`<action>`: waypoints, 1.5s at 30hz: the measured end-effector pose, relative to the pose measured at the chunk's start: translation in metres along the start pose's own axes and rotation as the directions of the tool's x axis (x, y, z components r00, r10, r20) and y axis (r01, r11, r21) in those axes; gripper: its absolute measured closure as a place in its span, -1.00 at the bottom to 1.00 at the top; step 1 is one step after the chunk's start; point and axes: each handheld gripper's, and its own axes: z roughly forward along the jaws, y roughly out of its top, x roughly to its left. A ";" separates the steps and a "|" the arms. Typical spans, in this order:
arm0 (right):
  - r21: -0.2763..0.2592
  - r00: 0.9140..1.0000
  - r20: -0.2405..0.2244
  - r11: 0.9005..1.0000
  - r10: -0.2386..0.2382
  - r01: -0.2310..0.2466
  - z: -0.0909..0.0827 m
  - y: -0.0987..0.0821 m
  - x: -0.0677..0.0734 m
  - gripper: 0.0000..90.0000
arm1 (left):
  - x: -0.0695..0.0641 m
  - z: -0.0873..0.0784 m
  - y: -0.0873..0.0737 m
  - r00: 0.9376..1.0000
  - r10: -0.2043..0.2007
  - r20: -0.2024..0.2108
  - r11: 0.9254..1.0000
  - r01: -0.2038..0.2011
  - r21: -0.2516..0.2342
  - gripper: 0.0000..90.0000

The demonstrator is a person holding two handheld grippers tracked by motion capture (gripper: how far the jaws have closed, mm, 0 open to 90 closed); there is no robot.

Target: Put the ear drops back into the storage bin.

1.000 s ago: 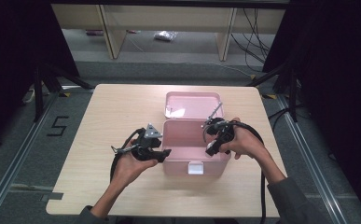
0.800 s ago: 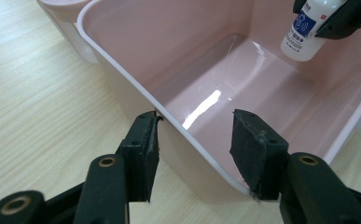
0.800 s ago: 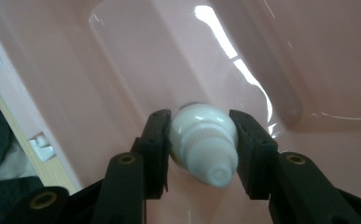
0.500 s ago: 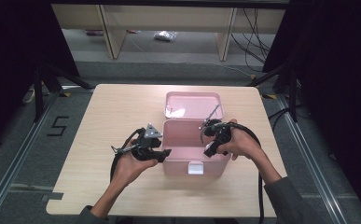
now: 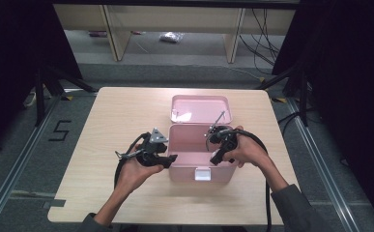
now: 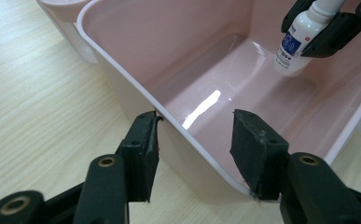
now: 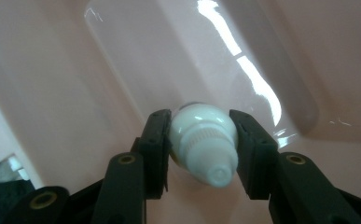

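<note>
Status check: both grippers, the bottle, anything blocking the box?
Left gripper astride the pink box wall, one pad touching it. Right gripper clamps white bottle, upright, low inside the box. Box floor bare beneath it.

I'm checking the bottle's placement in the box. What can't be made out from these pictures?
- white bottle: label print too small in the left gripper view; body hidden behind its own cap in the right gripper view.
- Whether it touches the pink box floor: unclear.
- right gripper: hides the bottle in the high view.
</note>
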 end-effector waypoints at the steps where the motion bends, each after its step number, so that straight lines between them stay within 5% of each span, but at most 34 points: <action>1: 0.009 1.000 0.001 1.000 0.026 -0.026 0.000 0.000 0.002 0.34 | 0.000 0.000 0.000 1.000 0.000 0.003 1.000 0.000 0.002 0.13; 33: 0.043 0.999 -0.008 0.998 0.039 -0.039 0.004 -0.001 0.002 0.33 | 0.000 0.000 0.000 1.000 -0.004 0.004 1.000 0.004 -0.001 0.13; 37: 0.006 0.999 -0.035 0.999 0.032 -0.032 -0.002 -0.001 0.002 0.10 | 0.000 0.001 0.000 1.000 -0.005 0.005 1.000 0.005 -0.003 0.13; 45: -0.070 0.999 -0.025 0.997 0.044 -0.045 -0.021 -0.005 -0.002 -0.02 | 0.000 0.001 0.000 1.000 -0.007 0.004 1.000 0.007 -0.004 0.12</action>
